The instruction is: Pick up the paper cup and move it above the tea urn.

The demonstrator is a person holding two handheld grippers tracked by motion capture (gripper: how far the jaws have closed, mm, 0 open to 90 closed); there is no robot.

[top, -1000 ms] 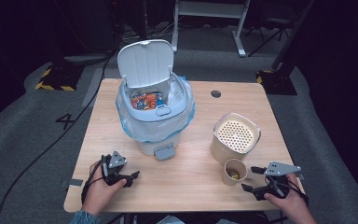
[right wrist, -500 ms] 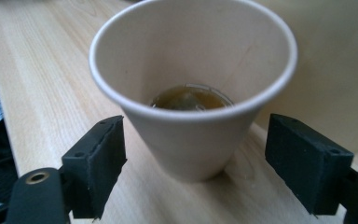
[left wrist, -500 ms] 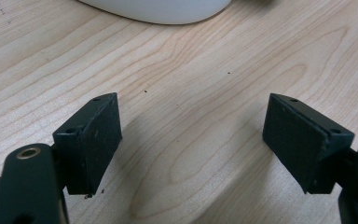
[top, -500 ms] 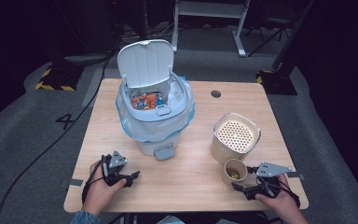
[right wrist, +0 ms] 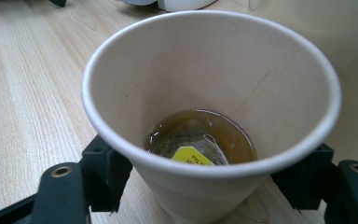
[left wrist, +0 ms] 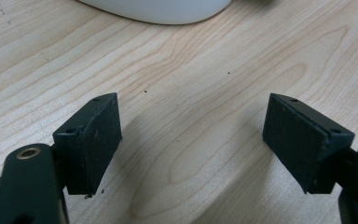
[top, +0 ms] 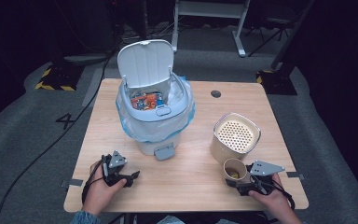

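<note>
High view: the right gripper (top: 237,182) has slid in toward the paper cup (top: 233,170), its jaws just closing onto the cup's sides; the cup stands at its twelve o'clock.

A white pedal bin (top: 154,109) is being kept at the far left-centre of the wooden table (top: 191,179), its lid (top: 145,62) being held upright and a pale blue liner being draped over its rim. Colourful wrappers (top: 144,100) are being held inside it. To the right, nearer the front edge, a cream container with a perforated top (top: 235,137) is being left standing. A dark round grommet (top: 216,94) is being shown near the table's far edge.
</note>
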